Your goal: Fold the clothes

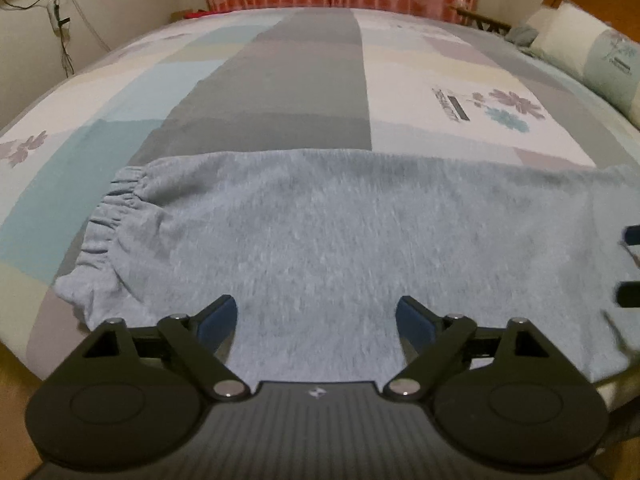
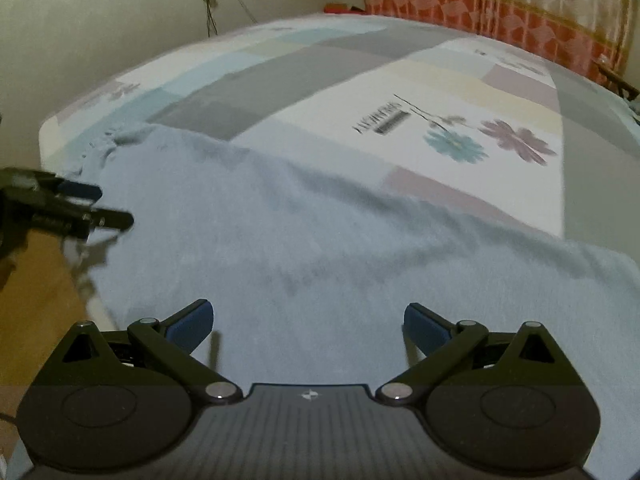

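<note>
Both grippers, left gripper [image 1: 316,314] and right gripper [image 2: 308,320], stood wide open, holding nothing, above the grey sweatpants [image 1: 320,232] spread on the bed [image 1: 480,76]. Elastic waistband [image 1: 108,220] lay toward nine o'clock. Best grasp both near-edge corners evenly before folding.

The grey garment [image 1: 320,232] runs off the right edge of the left wrist view, and its near edge hides behind the left tongs [image 1: 316,320]. The printed words on the bedsheet [image 2: 382,122] are too blurred to read. The pillow [image 1: 592,52] is cut off at the right edge.
</note>
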Demonstrator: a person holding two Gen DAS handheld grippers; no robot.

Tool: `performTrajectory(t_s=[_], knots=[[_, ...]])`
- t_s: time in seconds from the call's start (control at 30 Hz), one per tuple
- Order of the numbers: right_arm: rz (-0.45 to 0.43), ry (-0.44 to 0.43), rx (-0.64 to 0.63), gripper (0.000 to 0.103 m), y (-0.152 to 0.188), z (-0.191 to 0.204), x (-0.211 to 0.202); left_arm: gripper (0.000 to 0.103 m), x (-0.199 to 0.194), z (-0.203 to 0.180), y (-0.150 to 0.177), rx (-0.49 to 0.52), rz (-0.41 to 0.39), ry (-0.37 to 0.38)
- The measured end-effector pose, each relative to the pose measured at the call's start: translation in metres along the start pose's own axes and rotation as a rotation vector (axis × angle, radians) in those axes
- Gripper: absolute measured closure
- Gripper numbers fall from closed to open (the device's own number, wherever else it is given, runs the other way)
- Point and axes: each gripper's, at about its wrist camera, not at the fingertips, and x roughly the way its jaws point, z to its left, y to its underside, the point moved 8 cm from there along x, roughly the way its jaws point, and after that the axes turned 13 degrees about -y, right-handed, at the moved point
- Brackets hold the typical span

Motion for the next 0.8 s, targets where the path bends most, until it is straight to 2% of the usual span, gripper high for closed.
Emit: performTrajectory(t_s=[0.1,0.17,0.3,0.37,0.43,0.53,0.63,0.67,0.8], knots=[[0.05,0.036,-0.072,0.0,0.003,0.003,0.024,0.011,0.0,0.003,0.002,-0.006,0.003,0.006],[0.04,0.026,-0.133,0.0,0.012,0.004,0.018,0.011,0.0,0.006,0.004,-0.008,-0.001,0.005],[0.075,0.022,-0.16,0.0,0.031,-0.008,-0.008,0.006,0.002,0.01,0.005,-0.013,-0.013,0.008],[0.106,0.038,-0.144,0.0,0.036,-0.012,-0.017,0.006,0.002,0.011,0.003,-0.01,-0.008,0.002],[0.095,0.062,-0.128,0.0,0.034,-0.012,-0.028,0.006,0.0,0.011,0.003,-0.004,-0.01,-0.017],[0.059,0.033,-0.107,0.0,0.031,-0.005,-0.033,0.006,-0.002,0.01,0.007,0.012,-0.012,-0.025],[0.131,0.041,-0.103,0.0,0.049,-0.008,-0.021,0.006,-0.002,0.016,0.011,0.011,-0.015,-0.03],[0.105,0.027,-0.097,0.0,0.051,-0.009,-0.026,0.006,-0.002,0.02,0.011,0.011,-0.012,-0.038],[0.105,0.014,-0.037,0.0,0.06,-0.021,-0.054,0.009,-0.011,0.021,0.004,0.029,-0.013,-0.072]])
